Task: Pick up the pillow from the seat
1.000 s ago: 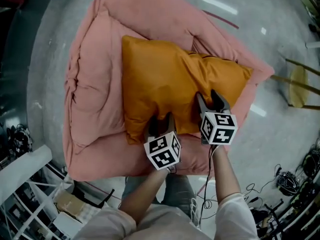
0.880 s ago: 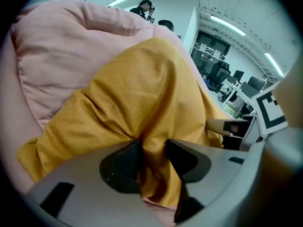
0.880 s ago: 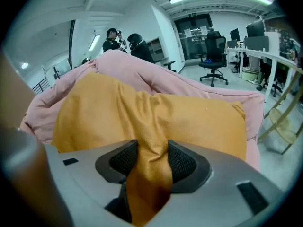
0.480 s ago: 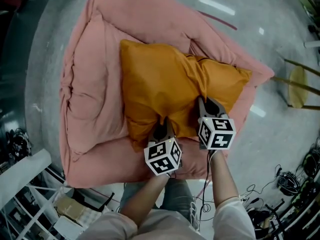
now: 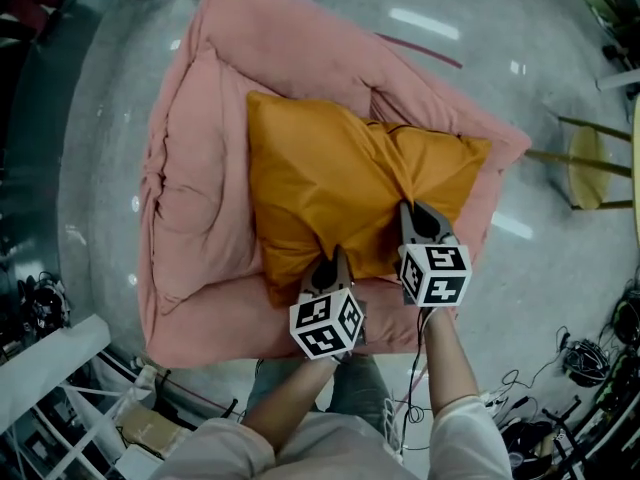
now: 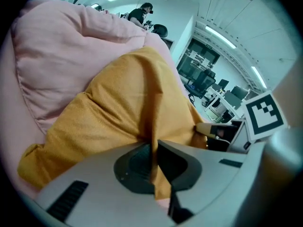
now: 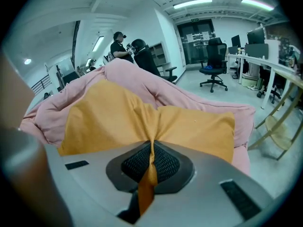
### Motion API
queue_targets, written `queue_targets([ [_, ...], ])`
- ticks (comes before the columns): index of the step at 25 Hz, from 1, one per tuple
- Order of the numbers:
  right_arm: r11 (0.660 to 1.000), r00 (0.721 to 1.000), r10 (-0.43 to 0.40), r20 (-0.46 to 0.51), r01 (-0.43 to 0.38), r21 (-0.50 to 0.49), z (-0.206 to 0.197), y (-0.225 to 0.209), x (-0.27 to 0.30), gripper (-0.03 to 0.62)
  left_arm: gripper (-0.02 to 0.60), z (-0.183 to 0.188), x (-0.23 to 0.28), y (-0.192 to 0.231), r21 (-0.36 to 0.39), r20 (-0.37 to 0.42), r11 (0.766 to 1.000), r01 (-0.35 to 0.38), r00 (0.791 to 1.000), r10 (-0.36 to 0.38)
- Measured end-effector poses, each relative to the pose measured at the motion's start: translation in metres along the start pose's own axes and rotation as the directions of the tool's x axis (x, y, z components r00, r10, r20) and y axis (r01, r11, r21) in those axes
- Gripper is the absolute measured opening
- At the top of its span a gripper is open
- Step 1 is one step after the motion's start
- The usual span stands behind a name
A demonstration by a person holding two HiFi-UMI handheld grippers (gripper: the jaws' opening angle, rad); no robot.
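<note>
An orange pillow (image 5: 340,183) lies on a big pink cushioned seat (image 5: 210,148). My left gripper (image 5: 330,266) is shut on a fold of the pillow's near edge; in the left gripper view the orange pillow (image 6: 128,103) fabric is pinched between the dark pads at my left gripper (image 6: 154,160). My right gripper (image 5: 418,216) is shut on the pillow's near right edge; in the right gripper view a pleat of the pillow (image 7: 142,122) runs down through my right gripper (image 7: 152,161). The seat (image 7: 137,82) rises behind the pillow.
Grey polished floor (image 5: 520,268) surrounds the seat. A yellowish stool (image 5: 585,163) stands at the right. Cables (image 5: 570,358) lie at the lower right, white racks (image 5: 60,388) at the lower left. Office chairs (image 7: 213,63), desks and a person (image 7: 118,44) are far behind.
Both grippers went from open around the pillow's near edge to shut on it. The pillow's fabric is bunched into folds at both grips.
</note>
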State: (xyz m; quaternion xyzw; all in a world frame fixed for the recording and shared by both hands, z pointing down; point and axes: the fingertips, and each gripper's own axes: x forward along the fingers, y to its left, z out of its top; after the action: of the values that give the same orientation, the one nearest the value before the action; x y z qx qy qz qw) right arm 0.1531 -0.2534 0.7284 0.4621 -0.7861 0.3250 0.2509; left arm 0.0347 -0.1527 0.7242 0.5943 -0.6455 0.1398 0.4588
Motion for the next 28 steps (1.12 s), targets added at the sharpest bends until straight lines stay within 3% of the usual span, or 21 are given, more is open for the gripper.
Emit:
queue_targets([
  [5, 1.0, 0.999, -0.027, 0.033, 0.026, 0.017, 0.013, 0.006, -0.032, 0.032, 0.014, 0.012, -0.028, -0.013, 0.029, -0.001, 0.998, 0.048, 0.999, -0.048],
  [11, 0.99, 0.989, -0.107, 0.101, 0.098, 0.099, 0.028, -0.003, -0.091, 0.032, 0.014, 0.035, -0.059, -0.047, 0.134, 0.0, 0.979, 0.154, 0.988, -0.155],
  [17, 0.975, 0.968, -0.19, 0.166, 0.166, 0.147, 0.048, -0.003, -0.144, 0.032, 0.014, 0.055, -0.092, -0.078, 0.239, 0.004, 0.938, 0.25, 0.966, -0.258],
  [28, 0.934, 0.898, -0.341, 0.277, 0.292, 0.204, 0.079, 0.011, -0.226, 0.032, 0.014, 0.096, -0.143, -0.117, 0.372, 0.014, 0.843, 0.39, 0.905, -0.425],
])
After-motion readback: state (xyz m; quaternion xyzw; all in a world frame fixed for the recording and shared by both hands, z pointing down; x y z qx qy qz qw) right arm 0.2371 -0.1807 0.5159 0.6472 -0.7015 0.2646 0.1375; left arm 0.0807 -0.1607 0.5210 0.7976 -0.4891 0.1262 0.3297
